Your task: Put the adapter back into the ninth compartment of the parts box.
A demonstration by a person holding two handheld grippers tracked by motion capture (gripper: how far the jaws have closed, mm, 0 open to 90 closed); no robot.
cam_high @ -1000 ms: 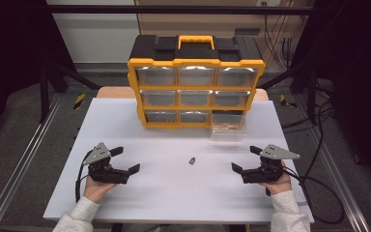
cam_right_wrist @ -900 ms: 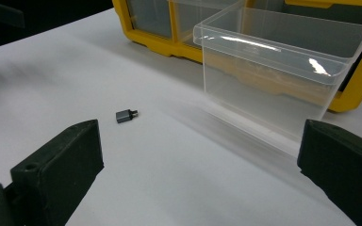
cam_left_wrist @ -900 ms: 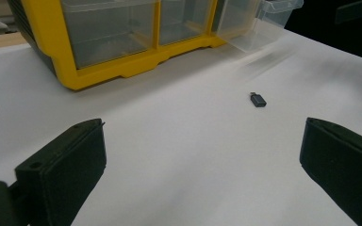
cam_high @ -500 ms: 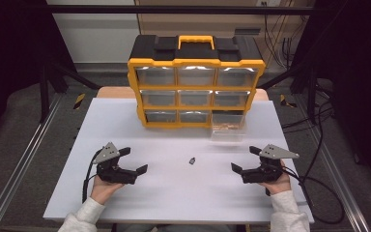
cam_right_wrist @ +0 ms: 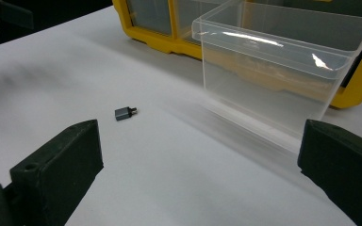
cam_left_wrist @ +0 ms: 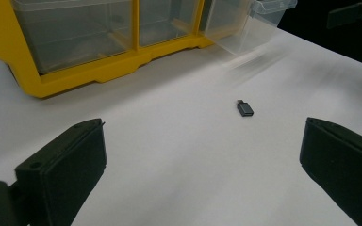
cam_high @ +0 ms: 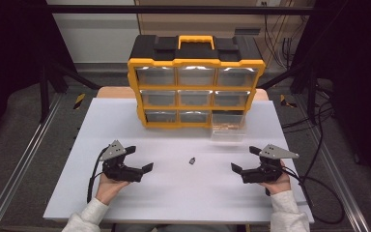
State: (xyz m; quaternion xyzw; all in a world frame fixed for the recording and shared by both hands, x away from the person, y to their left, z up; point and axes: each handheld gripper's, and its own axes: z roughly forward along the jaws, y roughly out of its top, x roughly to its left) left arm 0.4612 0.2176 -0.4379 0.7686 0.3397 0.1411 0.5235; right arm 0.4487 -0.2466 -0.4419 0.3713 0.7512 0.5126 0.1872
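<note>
Creeping inward over the last second, the left gripper (cam_high: 136,159) closes on the small dark grey adapter plug (cam_high: 192,160) lying mid-surface before the pulled-out clear plastic drawer (cam_high: 228,128); right gripper (cam_high: 244,159) waits, both sets of fingers spread, empty

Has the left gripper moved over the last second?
Yes. In the high view the left gripper has shifted right across the table, toward the small adapter, which lies where it was below the yellow organizer; jaws open.
</note>
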